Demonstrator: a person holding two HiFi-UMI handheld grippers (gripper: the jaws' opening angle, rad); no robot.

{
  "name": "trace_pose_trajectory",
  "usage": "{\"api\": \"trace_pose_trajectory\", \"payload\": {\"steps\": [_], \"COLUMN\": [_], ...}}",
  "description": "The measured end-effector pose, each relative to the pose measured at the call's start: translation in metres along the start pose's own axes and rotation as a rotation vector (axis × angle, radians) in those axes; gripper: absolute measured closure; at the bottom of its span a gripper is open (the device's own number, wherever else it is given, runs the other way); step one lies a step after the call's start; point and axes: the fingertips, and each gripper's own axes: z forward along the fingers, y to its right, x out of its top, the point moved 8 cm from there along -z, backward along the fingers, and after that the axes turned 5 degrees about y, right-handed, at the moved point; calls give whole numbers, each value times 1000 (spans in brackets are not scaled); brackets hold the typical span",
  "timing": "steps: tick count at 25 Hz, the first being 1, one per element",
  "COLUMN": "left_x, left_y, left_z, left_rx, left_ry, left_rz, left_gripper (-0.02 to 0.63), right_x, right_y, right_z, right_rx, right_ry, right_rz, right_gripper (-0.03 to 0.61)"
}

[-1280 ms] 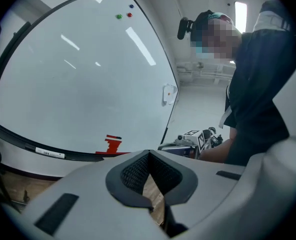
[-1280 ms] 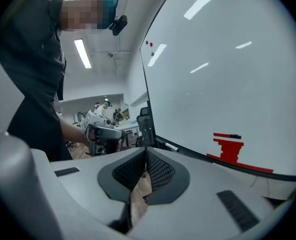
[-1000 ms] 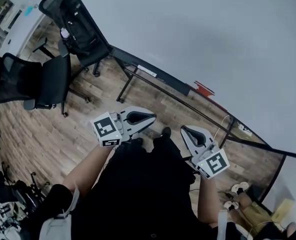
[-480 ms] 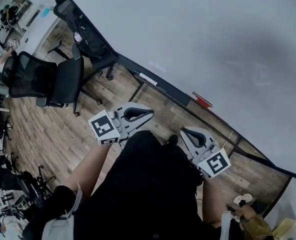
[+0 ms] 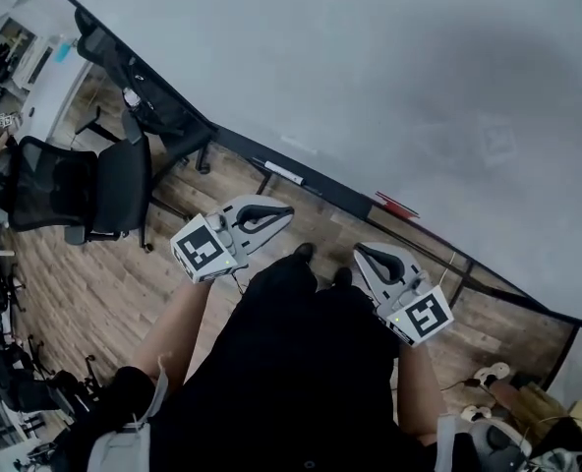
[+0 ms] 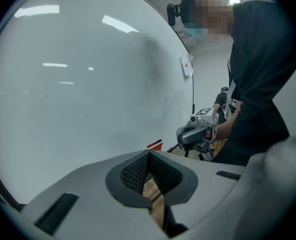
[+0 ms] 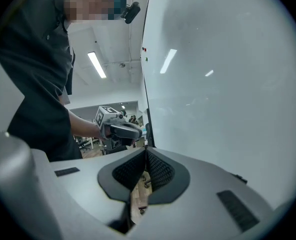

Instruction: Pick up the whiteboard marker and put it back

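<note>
A big whiteboard (image 5: pixel 399 77) fills the upper head view. On the ledge along its lower edge lie a slim white marker-like stick (image 5: pixel 283 172) and a red thing (image 5: pixel 396 206). My left gripper (image 5: pixel 283 211) is level, a short way in front of the ledge, shut and holding nothing. My right gripper (image 5: pixel 362 254) is below the red thing, also shut and holding nothing. In the left gripper view my left gripper (image 6: pixel 149 156) faces the board, with the red thing (image 6: pixel 155 144) and the right gripper (image 6: pixel 195 131) beyond. In the right gripper view my right gripper (image 7: pixel 146 154) has its pads together.
Two black office chairs (image 5: pixel 94 180) (image 5: pixel 139 77) stand on the wooden floor (image 5: pixel 94 273) at the left, next to a white desk (image 5: pixel 50 72). The board's black stand legs (image 5: pixel 458 264) reach the floor at the right. Shoes (image 5: pixel 493 372) lie at the lower right.
Both grippers have moved nearer the whiteboard's ledge, staying shut. The left gripper has rolled a little. The head view has shifted, so more board shows.
</note>
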Motion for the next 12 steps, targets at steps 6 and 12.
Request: {"api": "trace_pose_trajectory", "payload": {"steps": [6,12], "left_x": [-14,-23], "left_y": [-47,-77], "left_z": [-5,-11], "left_rx": [-10,-105], "left_ry": [-40,-120], "left_rz": [97,192], "left_gripper": [604,604], "right_x": [-1,10], "right_y": [3,-3], "right_z": [37,71], "right_rx": [-56,-159], "right_ry": [-32,2], "right_rz": [-6,-8], "right_gripper": [558,558]}}
